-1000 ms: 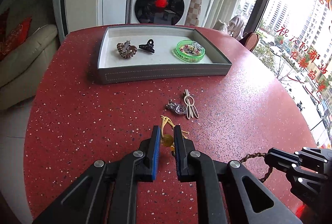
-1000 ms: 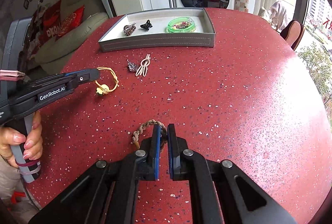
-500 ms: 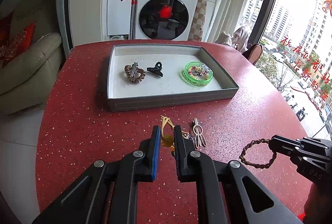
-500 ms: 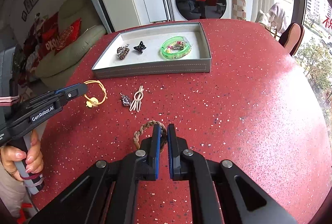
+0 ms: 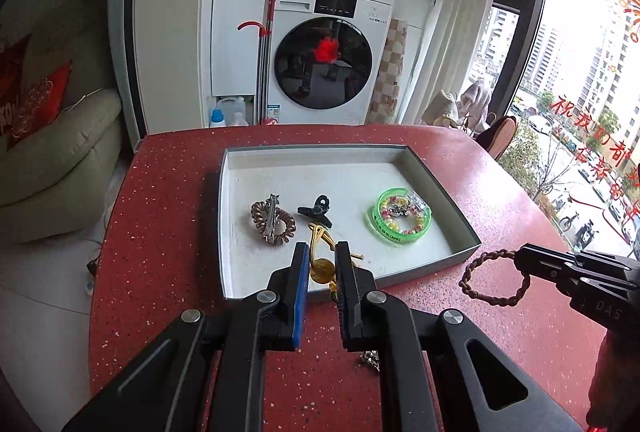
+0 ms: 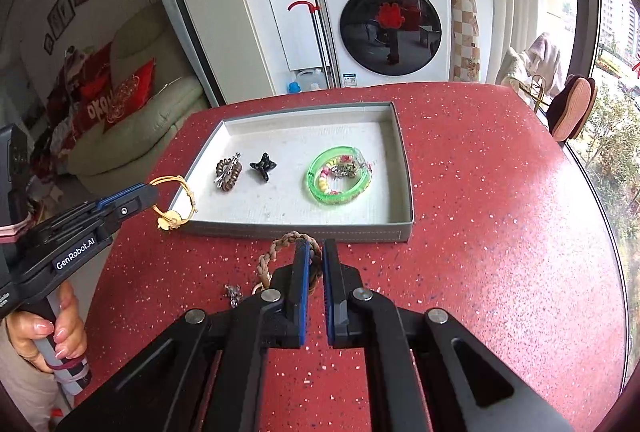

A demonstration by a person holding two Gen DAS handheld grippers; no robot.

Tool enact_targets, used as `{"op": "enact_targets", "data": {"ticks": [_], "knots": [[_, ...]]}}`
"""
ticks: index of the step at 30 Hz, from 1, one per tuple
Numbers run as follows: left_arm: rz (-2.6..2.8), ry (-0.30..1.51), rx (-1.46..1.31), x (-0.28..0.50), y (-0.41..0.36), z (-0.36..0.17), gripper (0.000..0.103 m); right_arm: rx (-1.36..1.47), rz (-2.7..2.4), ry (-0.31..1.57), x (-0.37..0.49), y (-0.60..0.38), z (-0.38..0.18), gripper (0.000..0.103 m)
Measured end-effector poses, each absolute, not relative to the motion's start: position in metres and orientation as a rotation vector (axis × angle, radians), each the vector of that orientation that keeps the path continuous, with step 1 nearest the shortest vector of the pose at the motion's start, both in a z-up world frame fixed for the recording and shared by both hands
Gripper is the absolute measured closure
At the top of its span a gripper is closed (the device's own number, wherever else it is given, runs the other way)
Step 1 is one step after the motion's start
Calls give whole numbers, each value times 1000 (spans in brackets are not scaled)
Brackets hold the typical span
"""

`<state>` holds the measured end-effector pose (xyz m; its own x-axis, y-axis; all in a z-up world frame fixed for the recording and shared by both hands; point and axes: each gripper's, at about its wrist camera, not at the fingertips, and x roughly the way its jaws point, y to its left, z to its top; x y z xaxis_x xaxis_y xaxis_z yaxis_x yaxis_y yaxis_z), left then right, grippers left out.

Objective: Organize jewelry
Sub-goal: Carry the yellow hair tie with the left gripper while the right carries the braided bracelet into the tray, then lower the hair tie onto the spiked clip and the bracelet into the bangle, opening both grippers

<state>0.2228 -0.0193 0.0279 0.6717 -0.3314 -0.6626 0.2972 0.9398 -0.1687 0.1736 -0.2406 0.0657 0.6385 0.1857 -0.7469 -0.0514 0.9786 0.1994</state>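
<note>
A grey tray (image 5: 438,192) (image 6: 404,168) with a white floor holds a brown spiral hair tie (image 5: 274,222) (image 6: 229,174), a black claw clip (image 5: 316,208) (image 6: 263,167) and a green bangle (image 5: 374,220) (image 6: 316,188) ringing beads. My left gripper (image 5: 322,248) (image 6: 154,192) is shut on a gold cord bracelet (image 5: 323,270) (image 6: 170,220), which hangs over the tray's near left corner. My right gripper (image 6: 314,244) (image 5: 520,258) is shut on a braided brown bracelet (image 6: 276,246) (image 5: 496,299), lifted just short of the tray's front wall.
A small silver charm (image 6: 233,292) (image 5: 370,358) lies on the red speckled table under the grippers. A person's hand (image 6: 44,332) grips the left handle. A washing machine stands beyond the table, a sofa to the left, a window and chair to the right.
Both grippers have risen and moved forward to the tray, each still carrying its bracelet. The loose charm and clip that lay ahead of them now sit beneath them.
</note>
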Motion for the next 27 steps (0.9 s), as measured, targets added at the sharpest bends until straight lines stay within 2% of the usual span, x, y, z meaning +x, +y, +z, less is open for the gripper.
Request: {"op": "enact_targets", "data": {"ticks": [18,27], "knots": [[-297,795,-9,297,-29,-2,72,187,83,893,271,-247,38,96],[-257,842,61,312,-37,-34,72,156,60,924,297,-244,13,96]]}}
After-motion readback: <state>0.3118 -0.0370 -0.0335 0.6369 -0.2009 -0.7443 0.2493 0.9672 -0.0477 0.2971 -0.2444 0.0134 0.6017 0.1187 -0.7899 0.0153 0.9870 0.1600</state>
